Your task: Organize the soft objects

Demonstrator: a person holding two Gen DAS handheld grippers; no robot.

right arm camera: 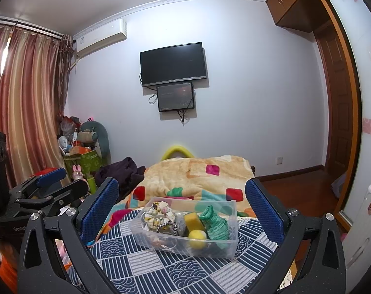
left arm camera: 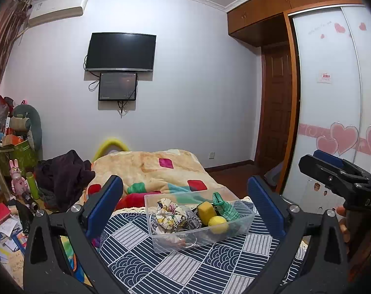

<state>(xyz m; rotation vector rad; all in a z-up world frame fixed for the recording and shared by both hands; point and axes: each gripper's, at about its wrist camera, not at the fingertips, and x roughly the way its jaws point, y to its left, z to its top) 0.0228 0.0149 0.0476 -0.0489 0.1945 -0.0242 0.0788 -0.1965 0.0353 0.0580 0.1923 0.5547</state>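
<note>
Both grippers — left gripper [left arm camera: 185, 201], right gripper [right arm camera: 181, 201] — hold fingers wide apart, empty, short of the clear bin [right arm camera: 230, 230], whose tangled contents are partly indistinct.

White wall [left arm camera: 190, 78] – mounted TV [left arm camera: 121, 52], wooden door [left arm camera: 276, 103] – striped curtains [right arm camera: 23, 103]

Readable only: "DJS", roughly, on the right gripper's [left arm camera: 342, 171] black body, right edge of frame; wardrobe sticker [left arm camera: 324, 78] text too blurred.
</note>
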